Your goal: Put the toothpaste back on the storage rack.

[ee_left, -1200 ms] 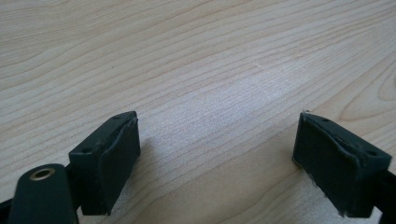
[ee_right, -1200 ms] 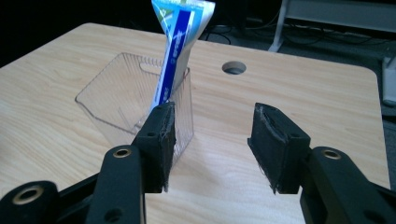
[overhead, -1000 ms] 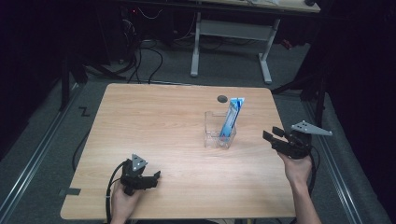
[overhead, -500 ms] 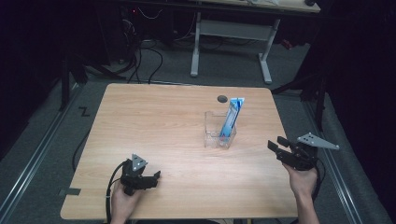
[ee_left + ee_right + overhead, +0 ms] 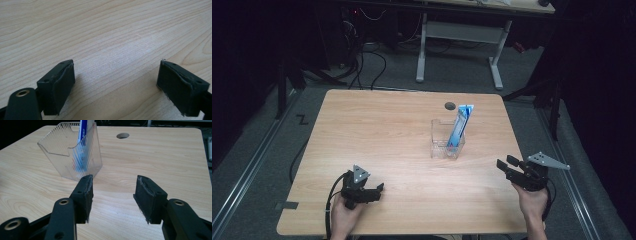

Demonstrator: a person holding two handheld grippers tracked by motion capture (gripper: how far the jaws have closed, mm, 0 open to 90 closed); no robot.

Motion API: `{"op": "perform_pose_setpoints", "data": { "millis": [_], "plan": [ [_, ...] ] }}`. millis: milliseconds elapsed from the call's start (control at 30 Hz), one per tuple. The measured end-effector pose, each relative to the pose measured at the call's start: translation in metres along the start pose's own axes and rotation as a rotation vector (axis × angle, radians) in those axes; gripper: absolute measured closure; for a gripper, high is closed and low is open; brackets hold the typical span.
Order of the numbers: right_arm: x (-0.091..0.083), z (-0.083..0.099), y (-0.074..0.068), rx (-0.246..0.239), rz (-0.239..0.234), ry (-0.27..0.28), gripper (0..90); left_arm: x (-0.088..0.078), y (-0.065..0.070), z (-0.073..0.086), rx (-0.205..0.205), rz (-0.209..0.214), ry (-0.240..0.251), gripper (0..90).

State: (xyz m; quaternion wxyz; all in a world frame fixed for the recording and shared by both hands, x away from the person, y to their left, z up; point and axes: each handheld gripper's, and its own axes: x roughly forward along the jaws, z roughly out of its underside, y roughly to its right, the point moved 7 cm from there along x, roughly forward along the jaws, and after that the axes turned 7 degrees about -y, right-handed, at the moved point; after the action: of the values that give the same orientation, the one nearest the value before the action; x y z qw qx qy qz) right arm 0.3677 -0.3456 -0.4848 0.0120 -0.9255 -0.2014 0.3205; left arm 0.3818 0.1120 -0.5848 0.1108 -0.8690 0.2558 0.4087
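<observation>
A clear ribbed plastic holder (image 5: pixel 447 139) (image 5: pixel 72 152) stands right of the table's middle, with a blue and white tube (image 5: pixel 459 125) (image 5: pixel 83 135) upright in it. My right gripper (image 5: pixel 508 167) (image 5: pixel 113 195) is held at the table's right front edge, open, jaws pointing left toward the holder, nothing between them. Near the front left edge my left gripper (image 5: pixel 374 190) (image 5: pixel 115 82) rests low on the wood, jaws wide open and empty.
The wooden table (image 5: pixel 387 130) has a round cable hole (image 5: pixel 450 106) (image 5: pixel 122 135) behind the holder. Beyond the table stand a white-legged desk (image 5: pixel 462 35) and cables on a dark floor. Wide bare wood lies between the two grippers.
My right gripper has drawn back from the holder toward the front right edge and sunk lower. The left gripper has stayed put.
</observation>
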Motion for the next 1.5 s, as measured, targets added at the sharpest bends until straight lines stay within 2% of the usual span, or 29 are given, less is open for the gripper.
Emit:
{"op": "perform_pose_setpoints", "data": {
  "millis": [533,767,1033,1167,1333,1400,1500],
  "plan": [
    [0.012,0.02,-0.004,-0.01,0.008,-0.026,48.4,0.0,0.0,0.0,0.0,0.0,0.0,15.0],
    [0.026,0.03,-0.009,-0.013,-0.001,-0.067,48.4,0.0,0.0,0.0,0.0,0.0,0.0,15.0],
    [0.035,0.036,-0.012,-0.029,0.021,-0.102,48.4,0.0,0.0,0.0,0.0,0.0,0.0,15.0],
    [0.041,0.041,-0.013,-0.062,0.039,-0.137,48.3,0.0,0.0,0.0,0.0,0.0,-0.001,15.0],
    [0.051,0.045,-0.017,-0.071,0.048,-0.175,48.0,0.0,0.0,0.0,0.0,0.0,0.0,15.0],
    [0.055,0.047,-0.019,-0.099,0.061,-0.194,47.9,0.0,0.0,0.0,0.0,0.0,0.0,15.0],
    [0.059,0.049,-0.023,-0.11,0.054,-0.208,47.9,0.0,0.0,0.0,0.0,0.0,0.0,15.0]
  ]
}}
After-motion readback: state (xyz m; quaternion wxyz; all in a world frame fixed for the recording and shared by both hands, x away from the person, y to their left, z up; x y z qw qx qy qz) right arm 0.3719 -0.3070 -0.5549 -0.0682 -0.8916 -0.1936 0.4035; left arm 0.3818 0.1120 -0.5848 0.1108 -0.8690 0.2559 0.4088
